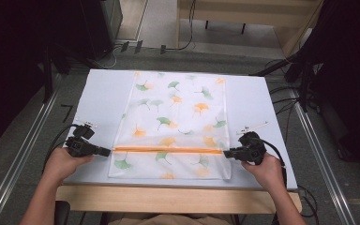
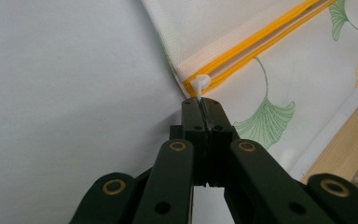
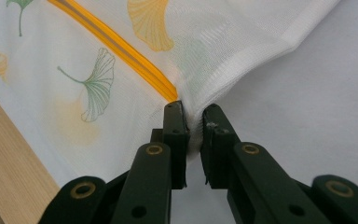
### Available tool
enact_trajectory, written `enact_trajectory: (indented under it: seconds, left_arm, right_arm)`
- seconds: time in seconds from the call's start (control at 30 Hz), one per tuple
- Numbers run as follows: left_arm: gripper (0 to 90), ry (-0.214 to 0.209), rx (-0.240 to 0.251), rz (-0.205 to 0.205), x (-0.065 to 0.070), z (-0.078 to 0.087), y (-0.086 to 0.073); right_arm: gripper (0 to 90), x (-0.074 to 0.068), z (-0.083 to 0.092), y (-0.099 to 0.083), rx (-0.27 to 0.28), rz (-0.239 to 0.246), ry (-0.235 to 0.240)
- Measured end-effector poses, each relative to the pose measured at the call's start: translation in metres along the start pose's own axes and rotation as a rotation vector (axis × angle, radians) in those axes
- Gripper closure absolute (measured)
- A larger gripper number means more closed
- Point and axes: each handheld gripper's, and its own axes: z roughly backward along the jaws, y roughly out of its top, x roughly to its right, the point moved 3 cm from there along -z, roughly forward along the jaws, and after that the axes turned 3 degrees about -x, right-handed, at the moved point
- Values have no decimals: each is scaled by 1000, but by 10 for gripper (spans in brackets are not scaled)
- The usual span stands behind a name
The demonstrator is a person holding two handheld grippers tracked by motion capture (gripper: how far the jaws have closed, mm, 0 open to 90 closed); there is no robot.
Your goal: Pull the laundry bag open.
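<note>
L gripper [image 2: 203, 103] pinches zipper pull [image 2: 199, 85]; R gripper [image 3: 194, 114] bag edge [image 3: 200, 109].

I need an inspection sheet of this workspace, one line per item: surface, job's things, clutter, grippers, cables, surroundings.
Surface: white table top, wooden front edge.
Job's things: mesh bag with leaf print lying flat; orange zipper across it.
Clutter: nothing seen.
Grippers: left gripper shut on white zipper pull; right gripper shut on the bag's edge by the zipper end.
Cables: one trails from each gripper; more on floor.
Surroundings: grey floor, metal rails.
</note>
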Motion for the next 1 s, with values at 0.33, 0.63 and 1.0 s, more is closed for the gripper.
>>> enact_trajectory:
  seconds: [0.33,0.63,1.0]
  left_arm:
    - [777,-15,37,-2,0,1,1]
    - [577,0,123,-21,1,6,4]
    - [413,39,221,-36,5,11,10]
  right_arm:
    - [700,4,1,0,23,20,-34]
    - [584,8,4,2,76,15,-39]
    - [505,16,12,3,175,2,-32]
